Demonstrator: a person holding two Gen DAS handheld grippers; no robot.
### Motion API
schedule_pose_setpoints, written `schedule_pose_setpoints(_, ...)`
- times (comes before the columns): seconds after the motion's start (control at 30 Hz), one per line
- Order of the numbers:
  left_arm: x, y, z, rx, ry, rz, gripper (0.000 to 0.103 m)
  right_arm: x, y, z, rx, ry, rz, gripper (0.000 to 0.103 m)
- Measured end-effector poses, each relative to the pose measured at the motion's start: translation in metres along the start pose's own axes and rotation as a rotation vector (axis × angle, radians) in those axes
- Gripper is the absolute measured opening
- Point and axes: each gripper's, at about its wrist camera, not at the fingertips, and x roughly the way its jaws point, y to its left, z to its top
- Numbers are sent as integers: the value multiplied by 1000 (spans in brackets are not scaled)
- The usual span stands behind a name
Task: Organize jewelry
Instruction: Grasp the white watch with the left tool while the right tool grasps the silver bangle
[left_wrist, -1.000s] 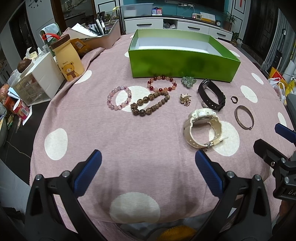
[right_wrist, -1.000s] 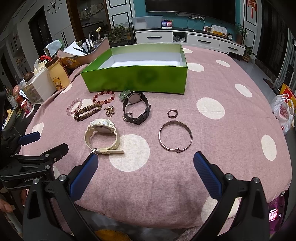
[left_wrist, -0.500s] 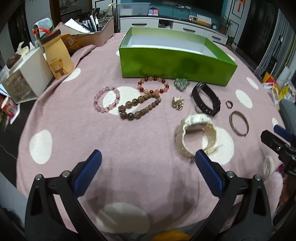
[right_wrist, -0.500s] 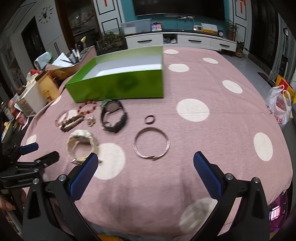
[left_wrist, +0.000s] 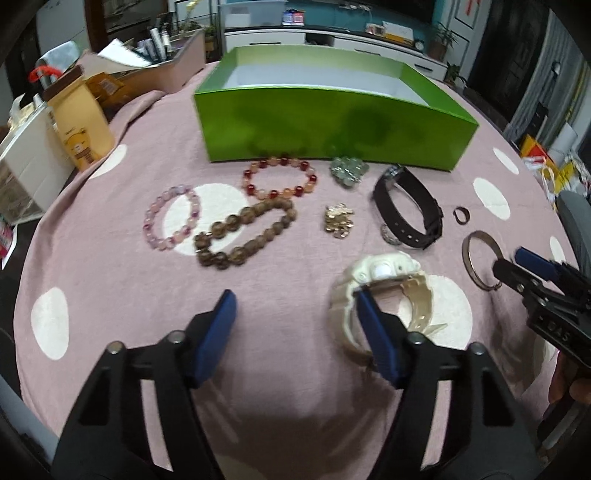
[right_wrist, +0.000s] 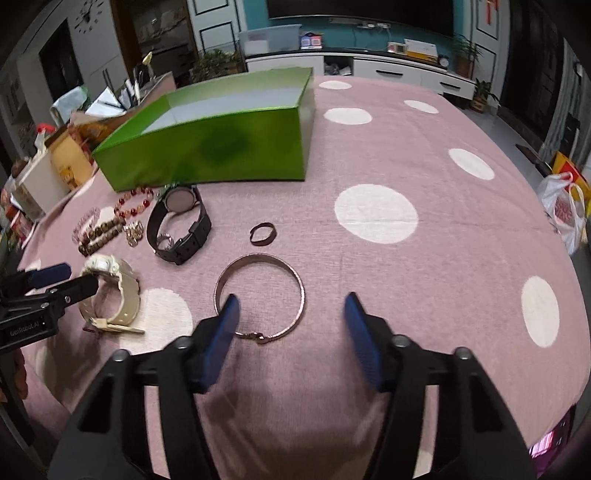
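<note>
I'm holding left gripper (left_wrist: 295, 314) spread, right pad overlapping the cream plastic watch (left_wrist: 384, 291) near the table's front edge | right gripper (right_wrist: 291, 314) spread over the thin metal bangle (right_wrist: 258, 295) | open green cardboard box (left_wrist: 325, 122) sitting toward the far edge of the pink polka-dot tablecloth (right_wrist: 406, 277), bead bracelets lying just before it

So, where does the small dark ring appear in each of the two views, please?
Left wrist view: the small dark ring lies at the right, just right of the black watch, beyond the metal bangle.
Right wrist view: it lies near the centre, beyond the bangle, right of the watch.
Shared landmark: the green box.
</note>
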Motion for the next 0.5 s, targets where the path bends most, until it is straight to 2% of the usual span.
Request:
schedule_pose_setpoints(0.1,5,-6,0,23,16,-5,46,6,0,1,-17,1,-11,34)
schedule_pose_setpoints(0.23,10,-10,2,53,17,-2,34,9,0,4,-46,-13,-39,18)
schedule_pose_setpoints(0.3,10,-11,3,57,12,-4,19,10,0,5,-54,-21,-42,6)
schedule_pose_setpoints(0.37,11,-10,4,58,7,-10,9,11,0,5,-60,-31,-50,3)
schedule_pose_setpoints(0.5,11,-9,3,62,-2,-19,8,9,-2,6,-49,-43,-40,2)
